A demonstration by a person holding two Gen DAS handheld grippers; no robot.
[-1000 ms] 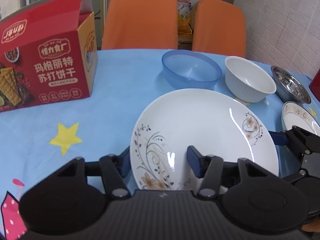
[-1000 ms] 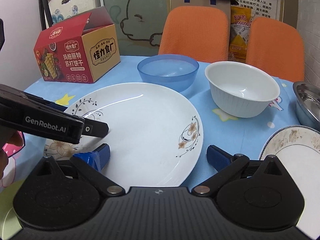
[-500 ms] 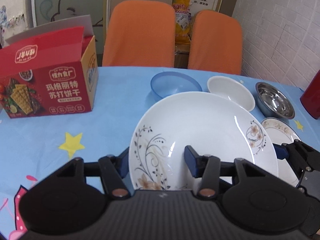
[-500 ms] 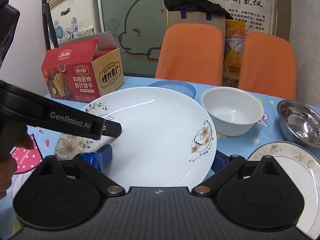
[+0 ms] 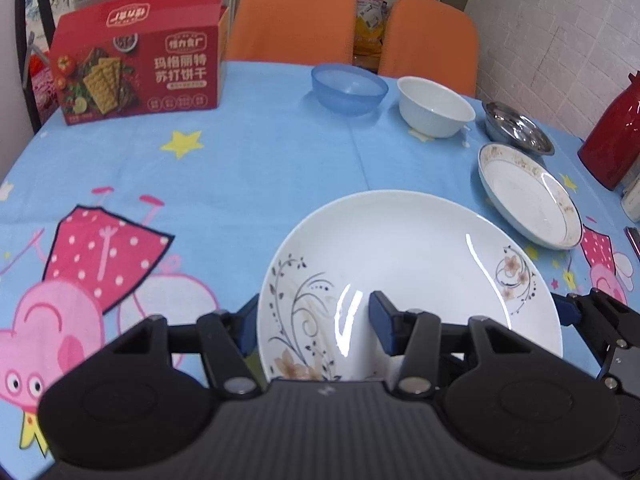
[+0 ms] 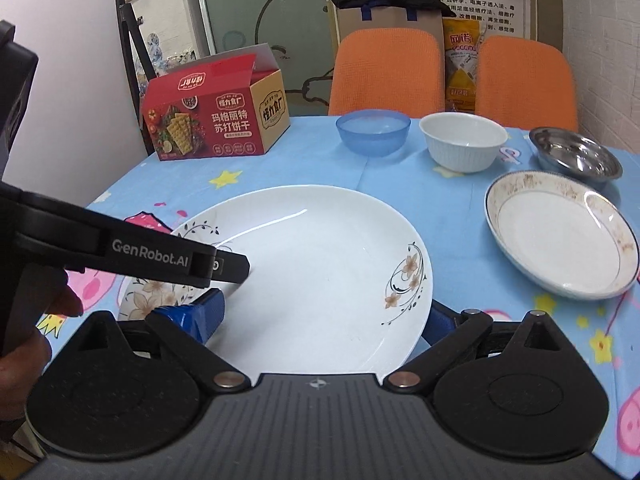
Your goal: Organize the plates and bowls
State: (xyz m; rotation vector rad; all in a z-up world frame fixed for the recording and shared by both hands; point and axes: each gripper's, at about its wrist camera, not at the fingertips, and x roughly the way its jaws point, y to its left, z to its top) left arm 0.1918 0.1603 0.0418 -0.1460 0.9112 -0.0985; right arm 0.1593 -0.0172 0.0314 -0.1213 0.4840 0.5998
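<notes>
Left gripper (image 5: 312, 322): angled steeply down, jaws clamped on the big floral plate (image 5: 408, 280) rim at 7 o'clock
Right gripper (image 6: 324, 320): tilted gently down, jaws pinching the rim at 5 o'clock
Plate: held between both over the blue tablecloth (image 5: 248, 168)
Small plate (image 6: 560, 236): 2 o'clock, apart

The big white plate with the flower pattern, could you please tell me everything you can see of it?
The big plate is round, glossy white, ceramic by its look, with brown flowers and black vine scrolls at two spots on its rim. It looks empty. The left gripper and the right gripper each clamp its near rim, with the blue tablecloth beneath it. It touches no other dish.
</notes>
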